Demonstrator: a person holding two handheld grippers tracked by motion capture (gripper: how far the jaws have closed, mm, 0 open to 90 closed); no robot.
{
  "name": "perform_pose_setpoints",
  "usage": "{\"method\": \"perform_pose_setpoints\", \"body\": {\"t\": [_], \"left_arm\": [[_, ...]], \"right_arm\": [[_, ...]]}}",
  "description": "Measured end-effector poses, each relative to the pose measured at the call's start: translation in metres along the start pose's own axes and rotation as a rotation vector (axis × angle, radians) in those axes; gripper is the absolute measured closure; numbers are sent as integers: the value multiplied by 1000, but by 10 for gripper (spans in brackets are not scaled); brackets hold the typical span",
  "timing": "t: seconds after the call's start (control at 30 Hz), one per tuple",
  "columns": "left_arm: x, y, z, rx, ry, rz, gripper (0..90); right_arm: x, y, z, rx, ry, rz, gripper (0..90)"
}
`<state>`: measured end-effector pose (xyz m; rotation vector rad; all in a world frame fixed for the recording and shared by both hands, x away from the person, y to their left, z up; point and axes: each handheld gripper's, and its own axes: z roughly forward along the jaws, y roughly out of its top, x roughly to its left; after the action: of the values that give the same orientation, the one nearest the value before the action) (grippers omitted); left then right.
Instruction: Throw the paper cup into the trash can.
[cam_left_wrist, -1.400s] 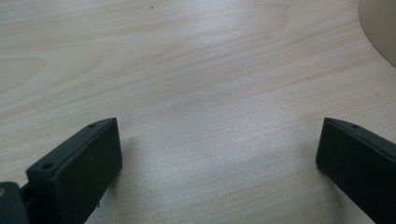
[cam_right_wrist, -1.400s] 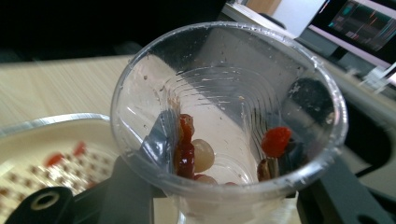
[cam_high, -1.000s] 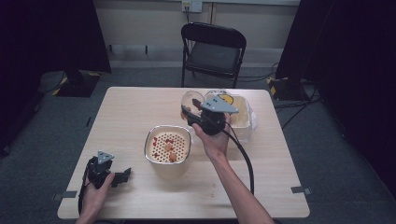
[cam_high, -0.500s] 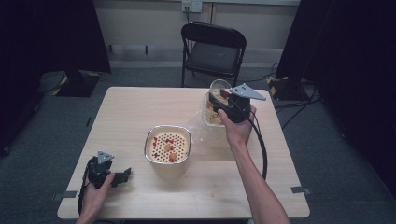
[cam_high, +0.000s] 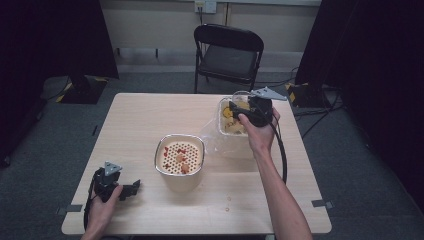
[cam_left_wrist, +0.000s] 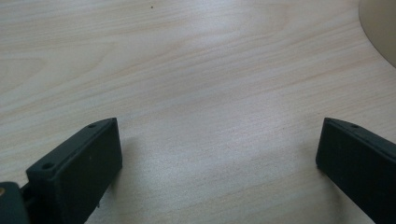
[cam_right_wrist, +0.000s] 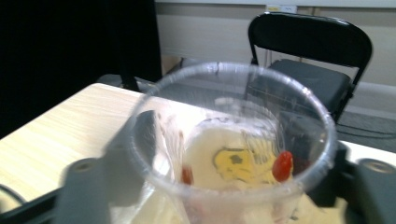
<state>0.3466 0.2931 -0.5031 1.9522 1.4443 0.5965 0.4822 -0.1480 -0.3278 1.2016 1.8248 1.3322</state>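
A clear plastic cup (cam_right_wrist: 233, 140) with red smears and a red bit inside stands between the jaws of my right gripper (cam_right_wrist: 224, 184). The jaws have just been opening and now sit off its sides, so the gripper is open. In the high view the right gripper (cam_high: 239, 107) and cup (cam_high: 241, 97) are at a clear container (cam_high: 227, 125) of yellow food at the table's back right. A metal-rimmed bowl (cam_high: 180, 156) with a perforated beige insert holds red and orange bits at mid-table. My left gripper (cam_high: 131, 190) (cam_left_wrist: 217, 158) rests open on bare wood at the front left.
Crumpled clear film (cam_high: 216, 142) lies between the bowl and the container. A black folding chair (cam_high: 230, 55) stands behind the wooden table (cam_high: 145, 115). Dark curtains hang on both sides. The bowl's beige wall (cam_left_wrist: 380, 28) shows in a corner of the left gripper view.
The right hand carried the cup from above the bowl to the right and back, to the clear container. Its jaws went from pinched to wide. The left gripper stayed put.
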Motion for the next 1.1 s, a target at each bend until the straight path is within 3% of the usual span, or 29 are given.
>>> {"method": "perform_pose_setpoints", "body": {"t": [0.2,0.6,0.7,0.87,0.97,1.1], "left_arm": [[0,0,0,0,0,0,0],[0,0,0,0,-1,1,0],[0,0,0,0,0,0,0],[0,0,0,0,0,0,0],[0,0,0,-1,2,1,0],[0,0,0,-1,3,1,0]], "right_arm": [[-4,0,0,-5,-1,27,155],[3,-4,-28,5,49,-4,149],[8,-11,-43,7,65,3,149],[14,-22,-57,57,74,-25,152],[20,-39,-78,18,102,-17,178],[25,-58,-89,51,122,-23,177]]}}
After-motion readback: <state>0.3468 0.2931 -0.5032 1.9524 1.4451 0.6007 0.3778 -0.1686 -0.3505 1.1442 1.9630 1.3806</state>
